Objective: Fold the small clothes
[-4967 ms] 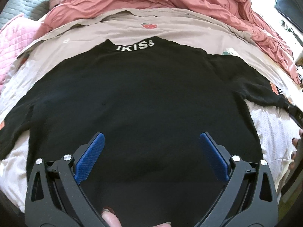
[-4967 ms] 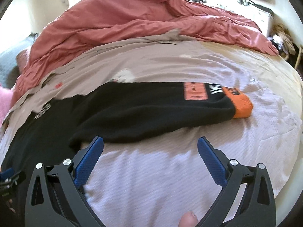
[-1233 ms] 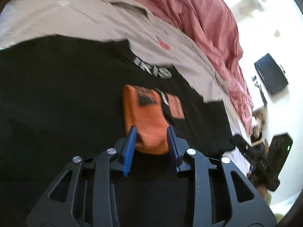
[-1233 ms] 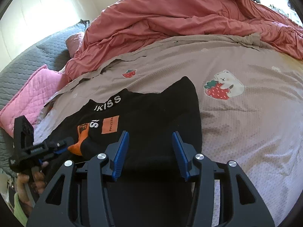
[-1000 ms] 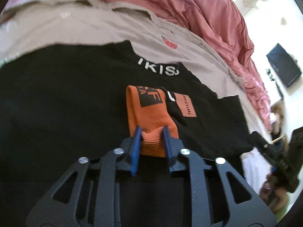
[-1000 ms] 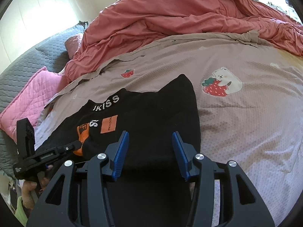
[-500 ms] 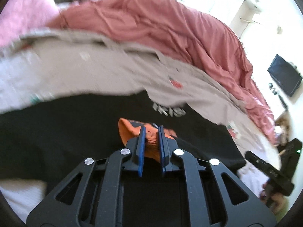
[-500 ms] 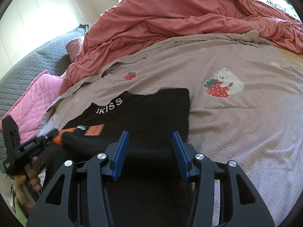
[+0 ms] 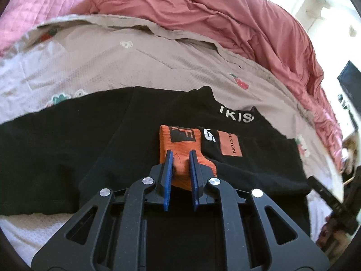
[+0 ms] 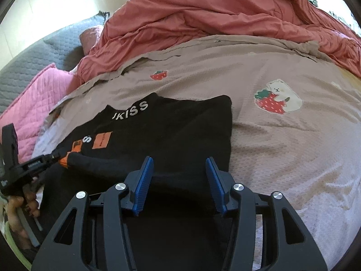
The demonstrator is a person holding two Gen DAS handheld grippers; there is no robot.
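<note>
A black sweater [image 9: 158, 135] lies flat on a bed, its collar toward twelve o'clock with white letters across it. In the left wrist view one sleeve is folded across the chest, and its orange cuff [image 9: 180, 144] sits at the centre of the frame. An orange patch [image 9: 230, 144] with dark lettering lies on the same sleeve, just toward three o'clock of the cuff.

The left gripper [image 9: 180, 160] comes in from six o'clock, and its two blue pads are pinched tight on the near edge of the orange cuff, which bunches between them. In the right wrist view this same gripper [image 10: 59, 151] shows at nine o'clock, held by a hand [image 10: 18, 205] at the frame's lower left, with the cuff [image 10: 65, 159] at its tip.

The right gripper [image 10: 178, 176] also comes in from six o'clock. Its blue pads stand about half apart over the folded right side of the sweater [image 10: 171, 135]. I cannot tell whether they press on the cloth. Nothing is seen caught between them.

The sweater rests on a beige bedspread [image 10: 282, 146] printed with strawberries and a white bear [image 10: 278, 97] at two o'clock. Beyond it, toward twelve o'clock, a rumpled coral-red duvet [image 10: 225, 13] is heaped. A pink quilted pillow [image 10: 42, 94] lies at nine to ten o'clock, with a grey quilted pillow [image 10: 33, 56] behind it.
</note>
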